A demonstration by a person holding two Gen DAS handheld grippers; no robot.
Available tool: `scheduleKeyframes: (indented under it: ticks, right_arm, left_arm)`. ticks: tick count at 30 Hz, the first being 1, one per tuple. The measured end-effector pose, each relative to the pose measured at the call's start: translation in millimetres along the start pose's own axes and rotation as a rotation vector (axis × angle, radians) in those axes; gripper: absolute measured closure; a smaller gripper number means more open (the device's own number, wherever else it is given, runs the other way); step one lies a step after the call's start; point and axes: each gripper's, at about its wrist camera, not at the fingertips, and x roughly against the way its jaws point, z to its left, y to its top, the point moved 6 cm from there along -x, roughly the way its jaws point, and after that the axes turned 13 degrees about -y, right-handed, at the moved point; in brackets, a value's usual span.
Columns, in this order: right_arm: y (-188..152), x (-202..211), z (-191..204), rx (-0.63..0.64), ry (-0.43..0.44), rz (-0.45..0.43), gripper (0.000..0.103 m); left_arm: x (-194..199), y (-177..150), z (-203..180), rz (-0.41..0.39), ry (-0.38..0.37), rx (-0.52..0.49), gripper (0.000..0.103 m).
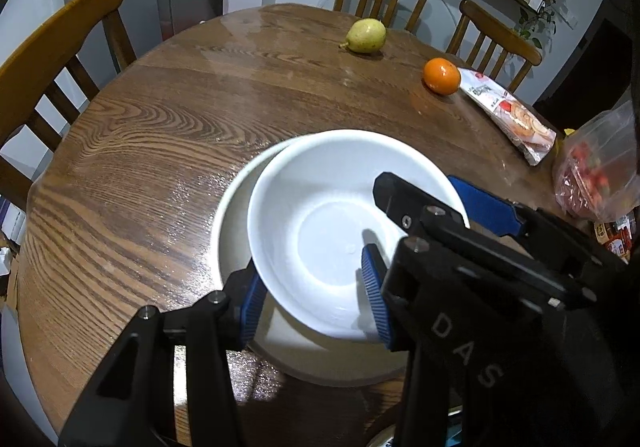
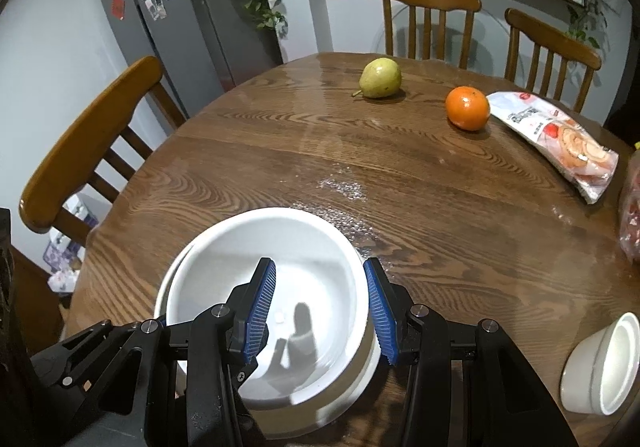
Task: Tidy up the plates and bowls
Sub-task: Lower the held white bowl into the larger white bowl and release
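A white bowl (image 1: 320, 215) sits nested on a wider white plate (image 1: 236, 207) on the round wooden table (image 1: 140, 135). My left gripper (image 1: 314, 295) is open, its jaws straddling the bowl's near rim, one pad outside and one inside. My right gripper (image 1: 432, 199) is open and straddles the bowl's right rim. In the right wrist view the bowl (image 2: 312, 247) and the plate edge (image 2: 370, 367) lie between the right gripper's (image 2: 322, 311) blue pads. A small white cup (image 2: 604, 363) lies tipped at the right.
A pear (image 1: 366, 35) and an orange (image 1: 442, 75) lie at the far side. A snack packet (image 1: 508, 113) and a plastic bag of red items (image 1: 596, 175) lie at the right. Wooden chairs (image 1: 60, 47) ring the table.
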Motion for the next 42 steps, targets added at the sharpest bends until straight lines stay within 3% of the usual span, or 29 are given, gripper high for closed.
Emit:
scheduleKeyframes:
  ticks: [13, 25, 35, 40, 41, 42]
  right_arm:
    - [0, -1, -3, 0.002, -0.018, -0.001, 0.054]
    - [-2, -3, -7, 0.002, -0.031, 0.012, 0.052]
    - [0, 5, -12, -0.015, -0.053, -0.011, 0.046]
    - [3, 16, -16, -0.029, -0.046, -0.035, 0.045]
    - [4, 18, -18, -0.032, -0.050, -0.041, 0.042]
    - [5, 21, -19, -0.036, -0.056, -0.047, 0.030]
  left_arm:
    - [1, 0, 0, -0.003, 0.001, -0.003, 0.057]
    - [1, 1, -2, -0.002, -0.015, 0.000, 0.048]
    - [9, 3, -5, -0.036, -0.031, 0.004, 0.039]
    - [18, 6, -3, -0.072, -0.057, 0.023, 0.028]
    - [20, 7, -2, -0.080, -0.059, 0.027, 0.028]
    - [21, 8, -2, -0.084, -0.058, 0.029, 0.028]
